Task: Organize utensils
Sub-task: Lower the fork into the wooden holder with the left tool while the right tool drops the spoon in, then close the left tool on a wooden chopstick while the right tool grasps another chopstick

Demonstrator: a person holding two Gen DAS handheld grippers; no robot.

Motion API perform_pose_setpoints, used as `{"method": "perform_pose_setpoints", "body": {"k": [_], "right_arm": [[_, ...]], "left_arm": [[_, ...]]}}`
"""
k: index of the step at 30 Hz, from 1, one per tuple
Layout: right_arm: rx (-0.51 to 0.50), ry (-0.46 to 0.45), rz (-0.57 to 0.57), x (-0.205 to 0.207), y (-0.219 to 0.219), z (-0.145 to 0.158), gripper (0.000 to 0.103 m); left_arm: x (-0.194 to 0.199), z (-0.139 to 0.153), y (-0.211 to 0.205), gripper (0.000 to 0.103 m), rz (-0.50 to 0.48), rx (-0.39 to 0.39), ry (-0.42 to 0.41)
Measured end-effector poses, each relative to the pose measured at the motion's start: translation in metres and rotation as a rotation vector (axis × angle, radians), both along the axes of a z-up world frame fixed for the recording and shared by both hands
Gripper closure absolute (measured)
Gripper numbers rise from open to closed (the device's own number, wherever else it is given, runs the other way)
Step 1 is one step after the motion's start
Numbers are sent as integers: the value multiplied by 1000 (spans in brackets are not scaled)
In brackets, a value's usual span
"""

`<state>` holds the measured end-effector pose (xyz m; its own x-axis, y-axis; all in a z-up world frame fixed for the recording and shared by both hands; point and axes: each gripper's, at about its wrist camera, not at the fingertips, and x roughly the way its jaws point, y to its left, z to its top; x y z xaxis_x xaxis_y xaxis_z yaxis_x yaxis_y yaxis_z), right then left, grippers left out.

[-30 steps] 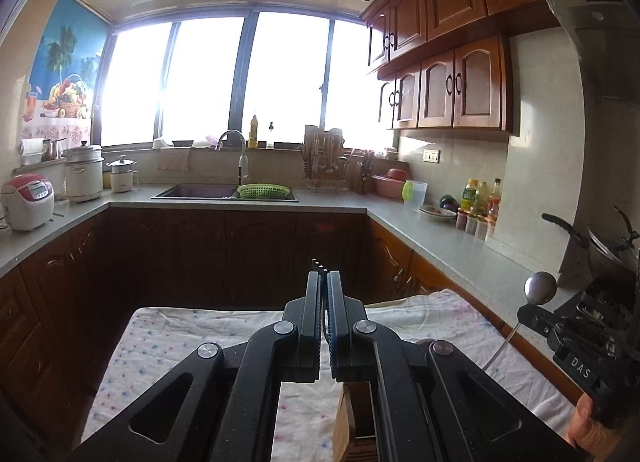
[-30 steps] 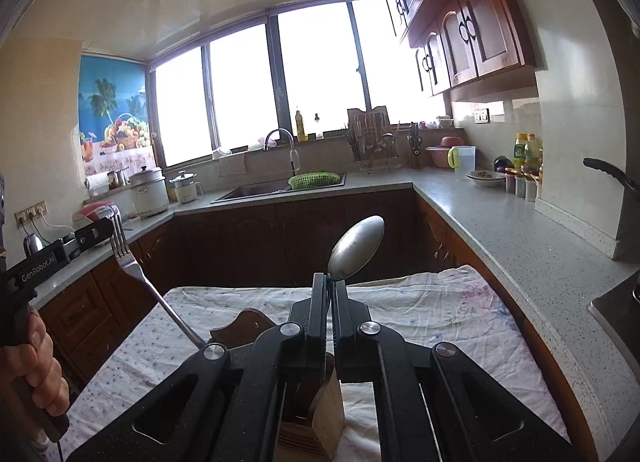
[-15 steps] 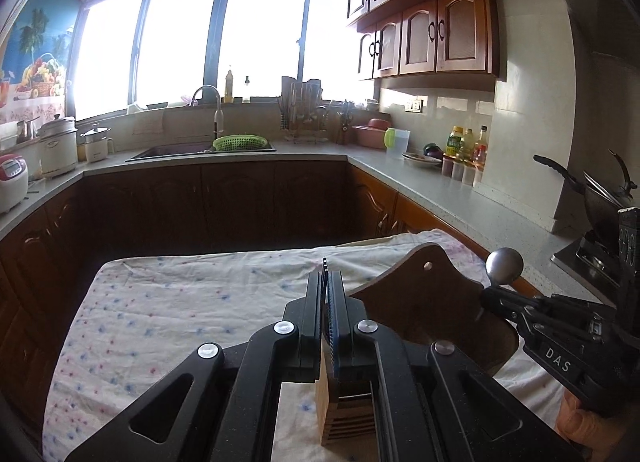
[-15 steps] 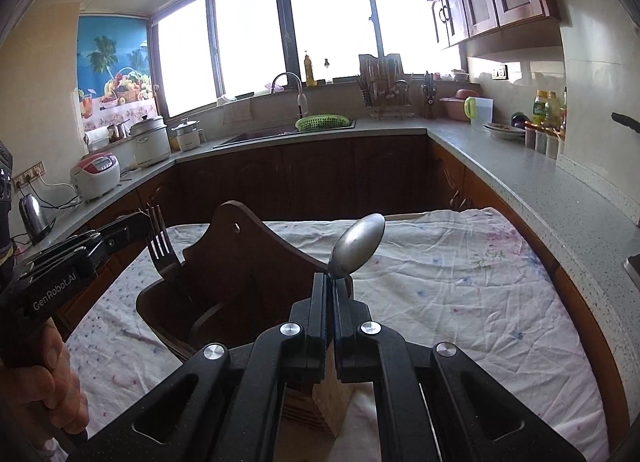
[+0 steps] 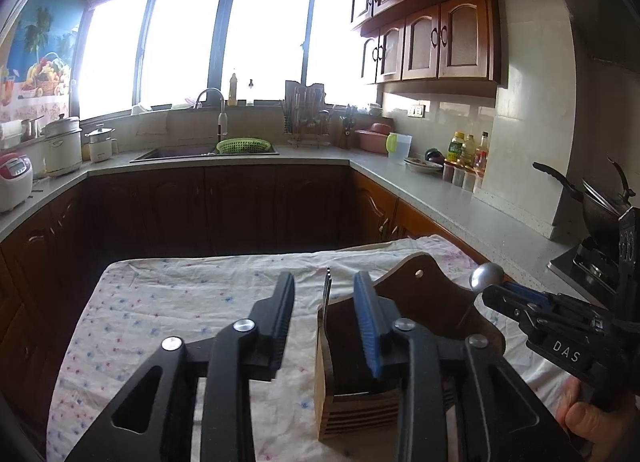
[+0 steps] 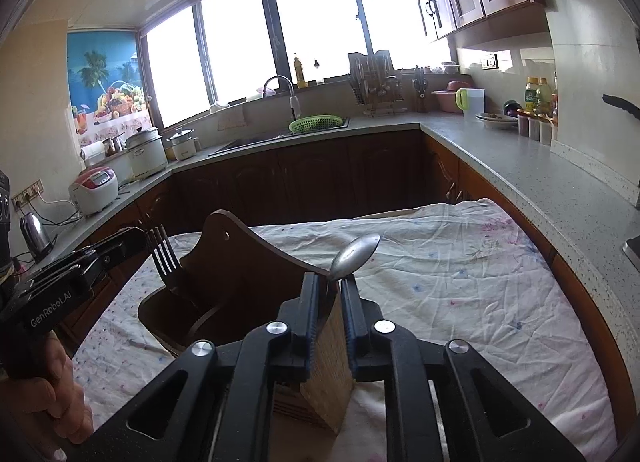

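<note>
Standing tines-up in the wooden holder, the fork sits between the left gripper's spread, empty jaws, while the right gripper, barely parted, brackets the spoon over its slot.

Backlit kitchen, heavy fisheye.
Windows blown out white; lower cabinets sit in deep shadow. Edges bend hard, corners vignette black. Focus is sharp, slight haze near the glass.

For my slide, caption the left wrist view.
Open left gripper frames the fork standing in the wooden holder; spoon at right gripper.
</note>
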<state>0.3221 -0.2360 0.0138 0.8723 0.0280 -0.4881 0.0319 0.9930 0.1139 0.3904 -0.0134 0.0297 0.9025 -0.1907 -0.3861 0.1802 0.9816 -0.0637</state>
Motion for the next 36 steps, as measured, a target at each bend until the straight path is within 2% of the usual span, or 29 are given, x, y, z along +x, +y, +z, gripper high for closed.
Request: {"method": "perform_pose_setpoints", "body": {"k": [1,2,3,6,7,9,14,18,24,36], "right_arm": [[8,-10,-8,-3,-2,3,69],[17,-23,-19,-7,-5,6,54],[26,-37,-28,-12,-7,8,44],[61,-60,-46,-26,-15,17,28],[71,-67,-49,-31,-17,19,24],[82,-83,-61,-43,-19,24,7],[68,-119,-76,-79,-16,32,2],[110,-103,-67,-105,-17,30,2],[124,-64,-98,-146,-15,15,2],[144,36,-142,-195,-14,-25,2]], "left_arm": [[-4,3,2,51,11,-6,-9],[-9,5,6,46,22,-12,-15],[-14,6,9,40,30,-22,-22],[-32,7,19,23,59,-45,-29],[-40,8,23,22,64,-56,-34],[-54,5,28,15,71,-68,-31],[-91,-4,39,5,93,-107,-10],[-118,-11,49,4,100,-150,28],[-148,-15,68,4,111,-226,97],[-176,-40,73,4,152,-245,229]]}}
